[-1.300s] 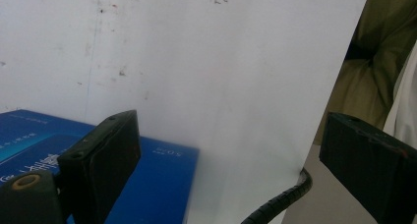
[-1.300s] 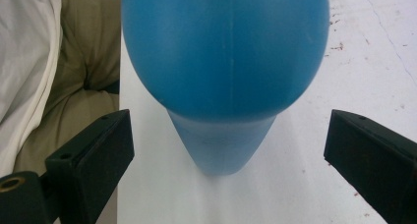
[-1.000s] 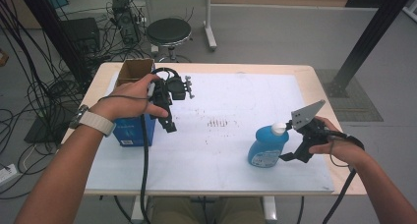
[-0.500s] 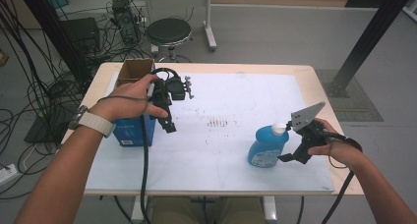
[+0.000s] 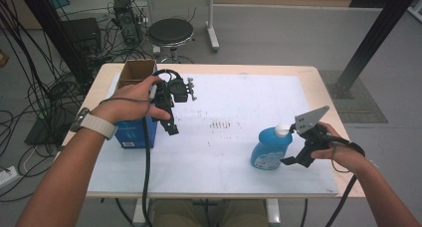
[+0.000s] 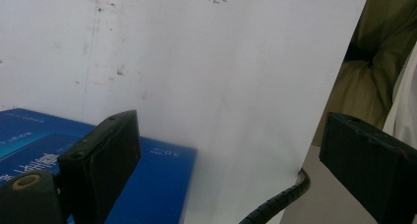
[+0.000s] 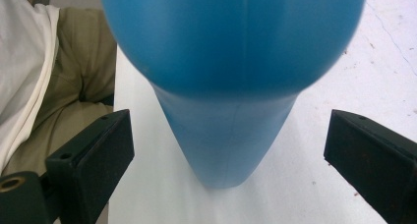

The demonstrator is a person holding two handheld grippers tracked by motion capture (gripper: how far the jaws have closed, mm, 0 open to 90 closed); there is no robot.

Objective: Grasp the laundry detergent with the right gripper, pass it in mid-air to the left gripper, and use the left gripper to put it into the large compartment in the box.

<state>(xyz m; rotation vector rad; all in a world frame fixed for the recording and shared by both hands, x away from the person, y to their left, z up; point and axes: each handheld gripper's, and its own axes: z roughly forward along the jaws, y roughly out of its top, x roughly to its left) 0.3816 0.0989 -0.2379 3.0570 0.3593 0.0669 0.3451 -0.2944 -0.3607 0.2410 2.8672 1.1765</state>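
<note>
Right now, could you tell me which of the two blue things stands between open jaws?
The blue bottle, white-capped, at the right gripper; the blue box sits under the left hand.

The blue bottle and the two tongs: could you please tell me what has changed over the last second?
Nothing has visibly changed. The right tongs stay open beside the blue bottle, jaws on either side of it without closing. The left tongs stay open by the blue box. Bottle and box have not moved on the table.
</note>
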